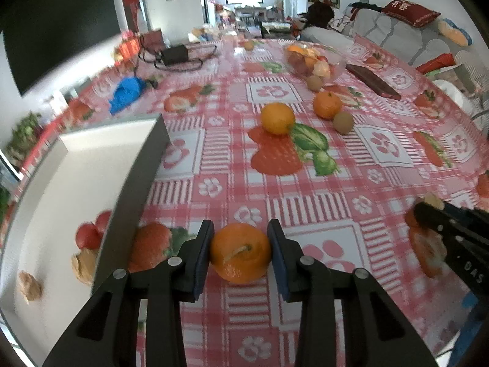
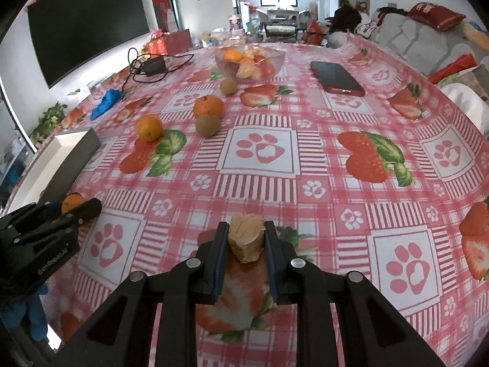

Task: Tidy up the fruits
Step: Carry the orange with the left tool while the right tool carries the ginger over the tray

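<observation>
My left gripper (image 1: 240, 252) is shut on an orange mandarin (image 1: 240, 253), held just right of a grey-and-white box (image 1: 134, 183) that contains a red fruit (image 1: 91, 232) and two tan husked fruits (image 1: 29, 284). My right gripper (image 2: 246, 244) is shut on a tan husked fruit (image 2: 246, 240) above the tablecloth. In the right wrist view the left gripper (image 2: 65, 217) with its mandarin (image 2: 71, 203) shows at the left by the box (image 2: 76, 153). Loose on the table are two oranges (image 2: 148, 127) (image 2: 208, 106) and two kiwis (image 2: 207, 124) (image 2: 228, 86).
A glass bowl (image 2: 250, 64) of mixed fruit stands at the far side. A red-cased phone (image 2: 336, 78) lies to its right. A black charger with cables (image 2: 154, 64) and a blue cloth (image 2: 105, 104) lie at the far left. Sofa (image 2: 421, 36) at the right.
</observation>
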Available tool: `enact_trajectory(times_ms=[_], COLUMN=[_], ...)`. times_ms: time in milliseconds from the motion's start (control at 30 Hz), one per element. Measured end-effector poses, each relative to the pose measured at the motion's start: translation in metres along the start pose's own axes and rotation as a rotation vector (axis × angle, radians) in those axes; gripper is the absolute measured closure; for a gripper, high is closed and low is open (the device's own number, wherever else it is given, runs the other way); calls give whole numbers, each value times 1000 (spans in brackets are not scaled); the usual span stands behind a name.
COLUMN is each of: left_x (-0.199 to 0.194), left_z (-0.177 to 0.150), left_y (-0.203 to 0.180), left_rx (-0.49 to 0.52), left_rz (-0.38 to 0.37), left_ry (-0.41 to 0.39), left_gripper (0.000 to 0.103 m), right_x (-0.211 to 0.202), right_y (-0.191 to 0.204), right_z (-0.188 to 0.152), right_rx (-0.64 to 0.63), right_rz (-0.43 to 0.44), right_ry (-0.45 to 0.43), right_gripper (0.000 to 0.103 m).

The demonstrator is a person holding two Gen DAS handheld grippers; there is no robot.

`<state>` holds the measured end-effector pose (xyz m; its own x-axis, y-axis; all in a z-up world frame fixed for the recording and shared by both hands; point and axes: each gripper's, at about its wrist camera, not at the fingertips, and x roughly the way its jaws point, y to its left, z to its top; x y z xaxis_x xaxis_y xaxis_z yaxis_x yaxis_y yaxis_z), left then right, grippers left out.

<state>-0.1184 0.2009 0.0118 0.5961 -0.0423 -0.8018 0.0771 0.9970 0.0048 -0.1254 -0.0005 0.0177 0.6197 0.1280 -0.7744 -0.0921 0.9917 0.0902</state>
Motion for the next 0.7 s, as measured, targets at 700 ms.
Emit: enact_trajectory(times_ms=[700], left_x=[-66], left_z=[15], left_y=[74], left_rx=[-114], left_rz=[-65], left_ry=[-13], left_gripper=[63], right_x=[-24], right_y=[27], right_z=[28], right_rx=[51], right_rz=[117], right_ry=[47], right_gripper=[79])
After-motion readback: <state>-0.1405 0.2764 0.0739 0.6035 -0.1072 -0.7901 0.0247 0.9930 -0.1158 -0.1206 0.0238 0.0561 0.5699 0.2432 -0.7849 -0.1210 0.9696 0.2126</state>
